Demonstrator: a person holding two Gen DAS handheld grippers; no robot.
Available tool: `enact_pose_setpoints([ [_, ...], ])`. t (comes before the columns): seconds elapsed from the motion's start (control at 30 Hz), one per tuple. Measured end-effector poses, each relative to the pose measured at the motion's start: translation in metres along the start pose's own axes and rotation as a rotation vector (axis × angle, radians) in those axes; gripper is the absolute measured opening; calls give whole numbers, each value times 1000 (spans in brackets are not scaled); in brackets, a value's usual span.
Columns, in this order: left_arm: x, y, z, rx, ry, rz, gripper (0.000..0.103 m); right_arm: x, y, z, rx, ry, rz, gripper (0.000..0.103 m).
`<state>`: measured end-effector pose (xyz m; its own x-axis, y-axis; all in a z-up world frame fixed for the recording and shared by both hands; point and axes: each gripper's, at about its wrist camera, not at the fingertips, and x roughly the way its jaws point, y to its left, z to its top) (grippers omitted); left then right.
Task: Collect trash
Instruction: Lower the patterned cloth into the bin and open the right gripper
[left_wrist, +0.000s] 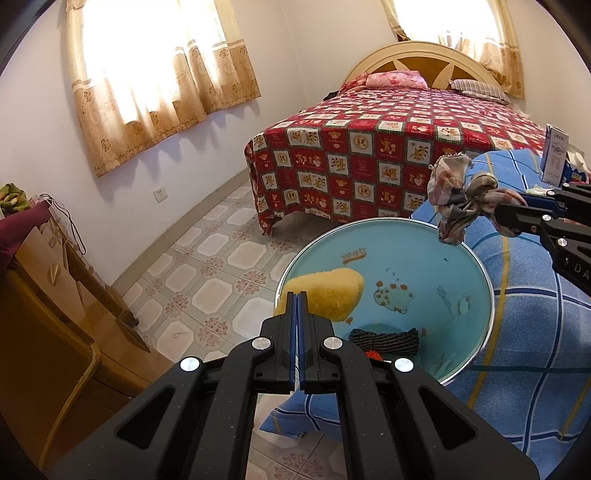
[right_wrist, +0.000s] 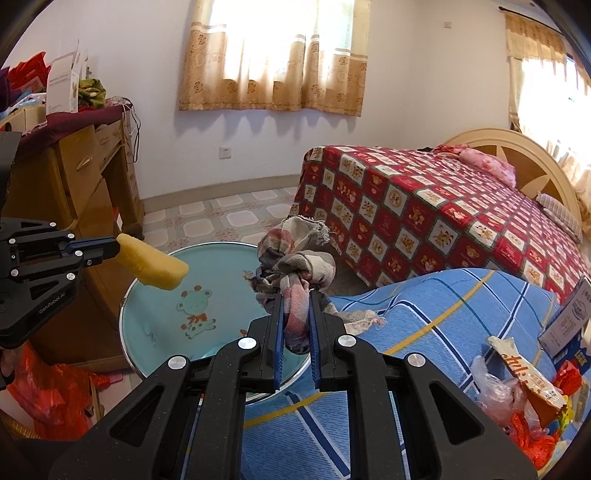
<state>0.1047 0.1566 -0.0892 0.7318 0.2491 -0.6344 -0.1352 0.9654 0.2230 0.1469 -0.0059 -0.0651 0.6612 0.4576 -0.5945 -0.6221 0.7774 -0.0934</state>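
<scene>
My left gripper (left_wrist: 297, 293) is shut on a yellow sponge (left_wrist: 327, 293) and holds it over a light-blue basin (left_wrist: 436, 254) with cartoon prints. The sponge (right_wrist: 151, 267) and left gripper (right_wrist: 116, 248) also show in the right wrist view, above the basin's (right_wrist: 162, 325) left rim. My right gripper (right_wrist: 295, 295) is shut on a crumpled plaid rag (right_wrist: 295, 266) and holds it above the basin's right edge; the rag (left_wrist: 461, 199) also shows in the left wrist view. A dark knitted piece (left_wrist: 384, 338) lies in the basin.
The basin rests on a blue checked cloth (right_wrist: 424, 314). Wrappers and plastic bags (right_wrist: 524, 387) and a carton (left_wrist: 556, 158) lie on it at right. A bed with a red quilt (left_wrist: 369, 155) stands behind. A wooden dresser (left_wrist: 55, 295) is at left.
</scene>
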Motion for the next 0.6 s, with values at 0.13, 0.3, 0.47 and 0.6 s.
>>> enact_pose_setpoints([
  [0.13,-1,-1,0,-1,1,-4,0,2,1,0,-5,5,4,12],
  [0.3,-2,-3,1,-10,2,-18,4,6,3,0,-13,19,30,22],
  [0.47,-4,-4,1,-15,-4,-14,37,6,5,-3,-8,12,30,41],
  [0.6,-7,-5,1,-17,-16,-5,55,4,2,-5,10,6,18,56],
])
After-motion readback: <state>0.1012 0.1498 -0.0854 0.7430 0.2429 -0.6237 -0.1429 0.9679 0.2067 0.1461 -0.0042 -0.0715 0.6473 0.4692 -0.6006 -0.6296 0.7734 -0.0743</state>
